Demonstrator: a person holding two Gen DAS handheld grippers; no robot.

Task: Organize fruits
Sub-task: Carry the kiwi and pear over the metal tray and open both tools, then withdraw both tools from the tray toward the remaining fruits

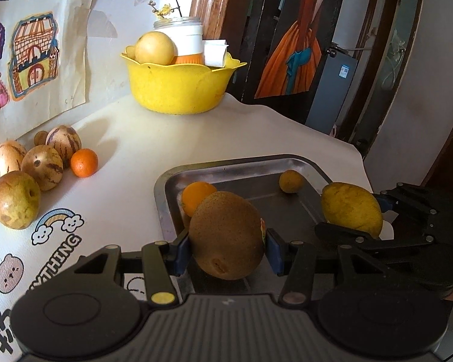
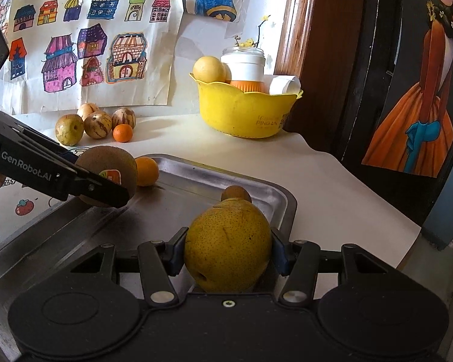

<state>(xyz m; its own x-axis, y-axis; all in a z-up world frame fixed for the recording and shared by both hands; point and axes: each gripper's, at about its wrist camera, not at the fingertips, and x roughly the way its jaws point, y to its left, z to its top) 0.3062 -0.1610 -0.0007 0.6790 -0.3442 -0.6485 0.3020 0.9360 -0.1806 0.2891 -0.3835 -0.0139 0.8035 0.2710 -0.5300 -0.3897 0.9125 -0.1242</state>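
The left gripper (image 1: 228,246) clamps a kiwi (image 1: 226,235) above the near left of the metal tray (image 1: 166,187). The right gripper (image 2: 226,253) clamps a yellow pear (image 2: 228,247) over the tray's right side. An orange (image 1: 196,197) lies in the tray on the desk (image 1: 130,157).

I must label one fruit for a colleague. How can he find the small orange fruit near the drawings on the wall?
Start at the house drawings taped to the wall. Below them a group of fruits lies on the white table. The small orange fruit is at the group's right edge, the only plain bright orange one beside bigger, striped or brownish neighbours.
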